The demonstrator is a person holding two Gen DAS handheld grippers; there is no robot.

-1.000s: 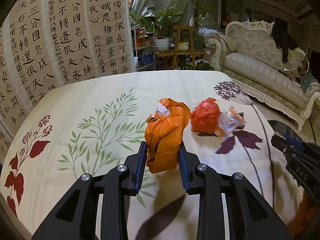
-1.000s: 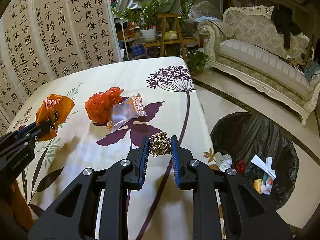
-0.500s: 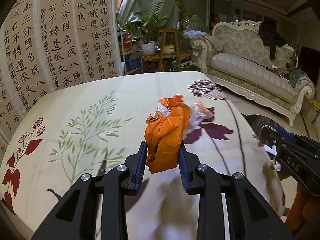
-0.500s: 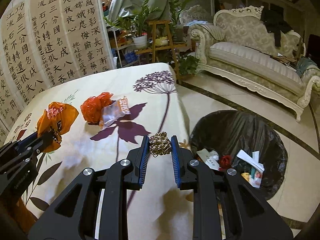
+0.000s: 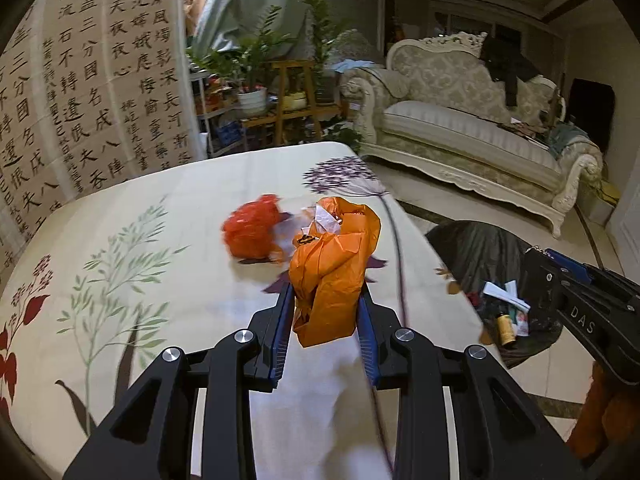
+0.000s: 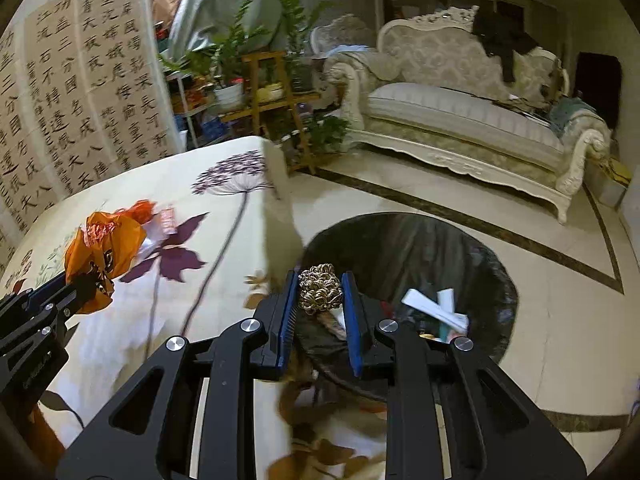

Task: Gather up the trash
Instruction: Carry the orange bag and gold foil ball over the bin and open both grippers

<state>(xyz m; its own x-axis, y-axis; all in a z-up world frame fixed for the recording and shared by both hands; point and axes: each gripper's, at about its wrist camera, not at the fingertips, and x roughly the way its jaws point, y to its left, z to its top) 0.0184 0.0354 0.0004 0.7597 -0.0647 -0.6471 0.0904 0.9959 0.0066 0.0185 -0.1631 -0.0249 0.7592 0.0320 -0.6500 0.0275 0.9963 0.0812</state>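
Note:
My left gripper (image 5: 325,300) is shut on a crumpled orange plastic bag (image 5: 334,264) and holds it above the table; it also shows in the right wrist view (image 6: 100,252). My right gripper (image 6: 320,292) is shut on a golden metal scouring ball (image 6: 320,287), held over the near rim of the black-lined trash bin (image 6: 460,248). The bin (image 5: 476,252) holds several pieces of trash. A red plastic bag (image 5: 252,228) and a clear wrapper (image 6: 166,220) lie on the floral tablecloth (image 5: 120,240).
The bin stands on the tiled floor (image 6: 560,320) just off the table's right edge. A cream sofa (image 6: 460,112) lines the far wall. A wooden plant stand (image 6: 272,92) and a calligraphy screen (image 5: 80,80) stand behind the table.
Both grippers have swung right toward the bin with their loads. The right gripper has passed from above the table to above the bin's rim. The red bag now appears left of the orange bag.

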